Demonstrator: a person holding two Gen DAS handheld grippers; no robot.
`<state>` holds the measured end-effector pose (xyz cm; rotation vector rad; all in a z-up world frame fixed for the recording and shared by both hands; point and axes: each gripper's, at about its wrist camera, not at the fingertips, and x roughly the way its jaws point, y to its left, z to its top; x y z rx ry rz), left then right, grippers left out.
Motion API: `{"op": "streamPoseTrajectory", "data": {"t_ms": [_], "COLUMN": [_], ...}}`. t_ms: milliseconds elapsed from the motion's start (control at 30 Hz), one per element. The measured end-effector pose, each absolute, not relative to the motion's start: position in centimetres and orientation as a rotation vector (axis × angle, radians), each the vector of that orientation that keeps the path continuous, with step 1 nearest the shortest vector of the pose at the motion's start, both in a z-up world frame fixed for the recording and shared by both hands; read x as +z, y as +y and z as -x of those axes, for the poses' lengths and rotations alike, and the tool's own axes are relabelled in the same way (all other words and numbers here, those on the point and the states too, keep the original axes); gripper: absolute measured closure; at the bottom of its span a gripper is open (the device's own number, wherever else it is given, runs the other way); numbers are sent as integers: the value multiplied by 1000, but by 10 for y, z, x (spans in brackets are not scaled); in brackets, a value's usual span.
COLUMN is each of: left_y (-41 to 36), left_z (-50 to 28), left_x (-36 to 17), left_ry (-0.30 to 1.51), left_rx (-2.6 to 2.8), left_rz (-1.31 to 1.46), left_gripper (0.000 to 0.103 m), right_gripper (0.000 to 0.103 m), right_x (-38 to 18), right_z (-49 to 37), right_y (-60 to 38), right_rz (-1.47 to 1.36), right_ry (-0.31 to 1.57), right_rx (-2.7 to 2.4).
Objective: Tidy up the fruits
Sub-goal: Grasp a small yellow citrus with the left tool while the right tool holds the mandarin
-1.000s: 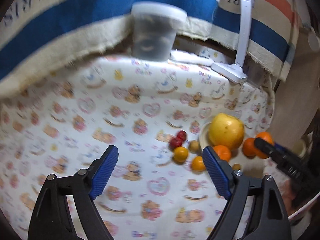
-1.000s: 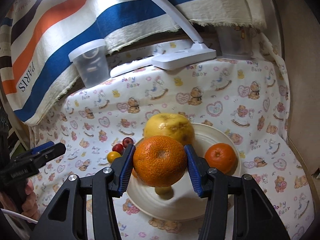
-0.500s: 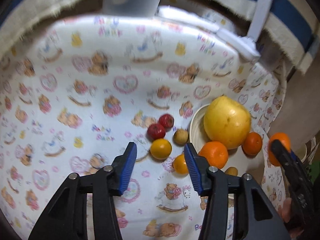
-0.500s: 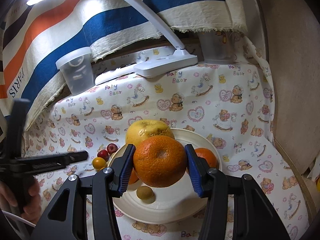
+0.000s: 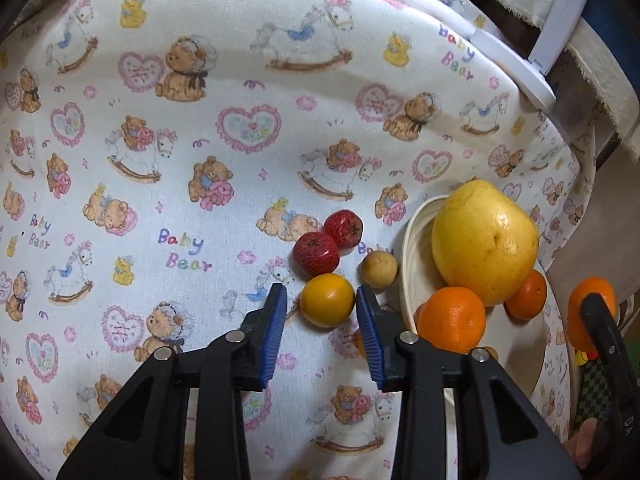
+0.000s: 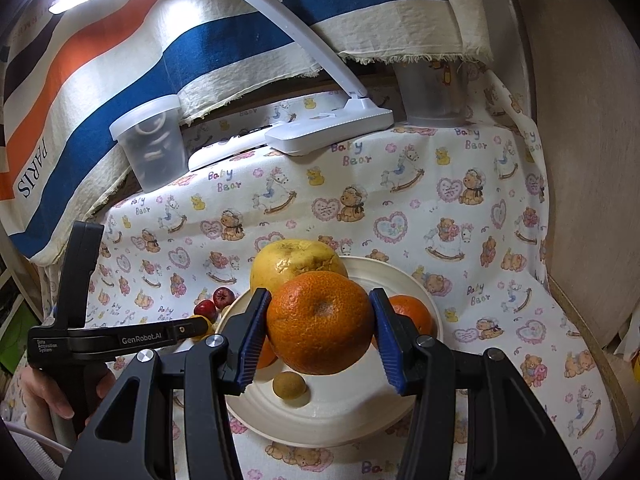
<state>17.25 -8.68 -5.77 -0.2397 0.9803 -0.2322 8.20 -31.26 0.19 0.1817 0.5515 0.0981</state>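
My left gripper (image 5: 322, 312) is open, its blue pads on either side of a small yellow-orange fruit (image 5: 327, 299) on the cloth, with small gaps. Two red fruits (image 5: 316, 253) and a small tan fruit (image 5: 379, 269) lie just beyond it. A white plate (image 6: 400, 280) holds a big yellow pomelo (image 5: 484, 240), two oranges (image 5: 452, 318) and a small tan fruit (image 6: 289, 386). My right gripper (image 6: 320, 330) is shut on a large orange (image 6: 320, 322) and holds it above the plate.
A white desk lamp (image 6: 332, 130) and a lidded clear container (image 6: 150, 142) stand at the back, below a striped hanging cloth (image 6: 120, 52). A clear cup (image 6: 432, 92) stands at the back right. The table's right edge (image 6: 580, 320) is close to the plate.
My left gripper has dropped down and forward toward the small fruits and narrowed around the yellow-orange one. My right gripper has lifted and drawn back a little with the large orange.
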Motion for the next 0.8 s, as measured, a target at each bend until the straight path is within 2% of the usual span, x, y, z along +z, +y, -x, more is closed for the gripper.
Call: {"op": "streamPoseTrajectory", "data": {"t_ms": [633, 800], "left_y": [-106, -124], "left_z": [-113, -98], "left_x": [9, 16], "left_ry": [840, 819], "left_rx": [-361, -409], "left_rz": [90, 66], "left_gripper": [76, 76], "right_gripper": [51, 51], "right_x": [13, 13], "right_z": [-77, -82], "right_y": [-328, -332], "right_rz": [-236, -223], "right_ry": [541, 620], "right_rx": [75, 54]}}
